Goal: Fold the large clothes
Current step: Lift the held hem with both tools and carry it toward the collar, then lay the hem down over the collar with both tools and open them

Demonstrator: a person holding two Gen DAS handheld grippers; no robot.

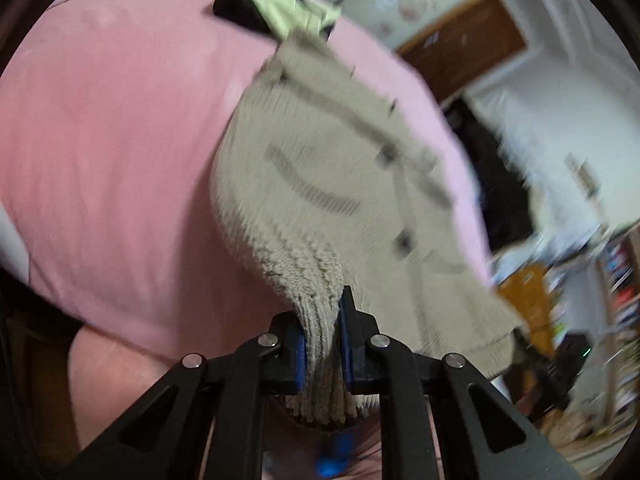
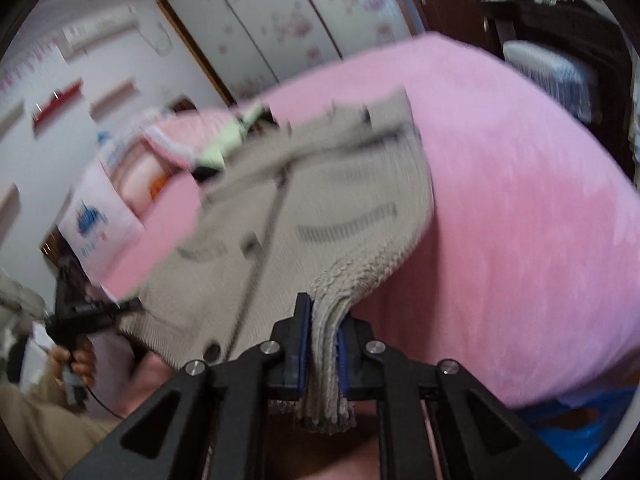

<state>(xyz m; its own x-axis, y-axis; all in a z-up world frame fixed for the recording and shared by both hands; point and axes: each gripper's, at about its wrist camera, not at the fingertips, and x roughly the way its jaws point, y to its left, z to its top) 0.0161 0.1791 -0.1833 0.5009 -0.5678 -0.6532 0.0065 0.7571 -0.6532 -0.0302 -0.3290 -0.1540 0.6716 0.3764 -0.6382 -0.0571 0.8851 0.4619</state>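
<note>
coarse ribbed knit cardigan (image 1: 320,184) (beige wool-like) on soft matt pink bedspread (image 1: 112,152)

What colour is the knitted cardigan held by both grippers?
Beige cardigan, with dark buttons and trim; the left wrist view shows it best.

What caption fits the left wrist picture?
Left claw shut on the beige knitted cardigan's hem over the pink bed.

Soft indoor light — heavy motion blur, fisheye-warped dark edges.
</note>
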